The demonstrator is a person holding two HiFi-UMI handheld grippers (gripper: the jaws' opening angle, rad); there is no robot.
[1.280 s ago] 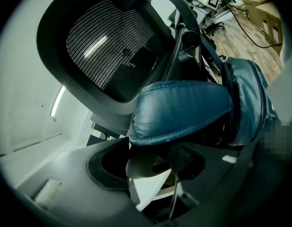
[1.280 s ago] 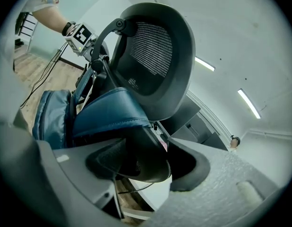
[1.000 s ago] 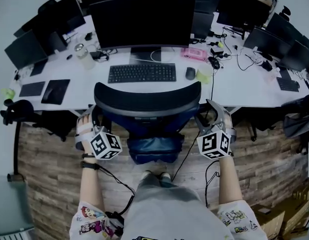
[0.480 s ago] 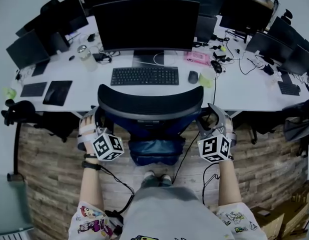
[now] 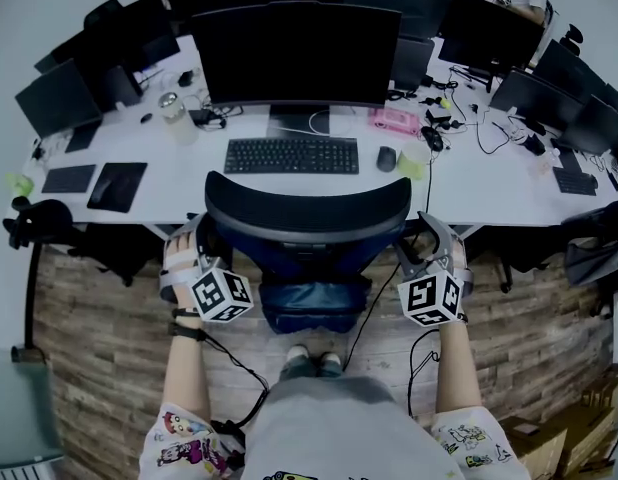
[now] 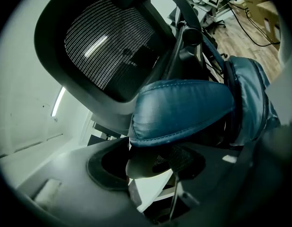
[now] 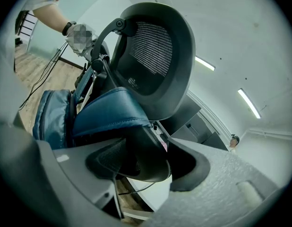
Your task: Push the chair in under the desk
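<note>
The black mesh-backed chair (image 5: 307,208) with a blue cushion (image 5: 311,303) stands in front of me, its back close to the white desk's (image 5: 469,183) front edge. My left gripper (image 5: 194,236) is at the chair's left armrest and my right gripper (image 5: 421,233) at the right one. In the left gripper view the armrest's (image 6: 143,167) rounded end fills the gap of the left gripper (image 6: 150,162), under the blue cushion (image 6: 184,110). In the right gripper view the right gripper (image 7: 153,162) clasps the dark armrest (image 7: 146,155) the same way.
On the desk a large monitor (image 5: 294,53) stands behind a keyboard (image 5: 292,155) and a mouse (image 5: 386,158). Further black chairs sit at the left (image 5: 39,223) and the right (image 5: 599,238). Cables hang from the grippers over the wooden floor (image 5: 99,338).
Only the head view has drifted a little. The chair and both grippers keep their places against the desk.
</note>
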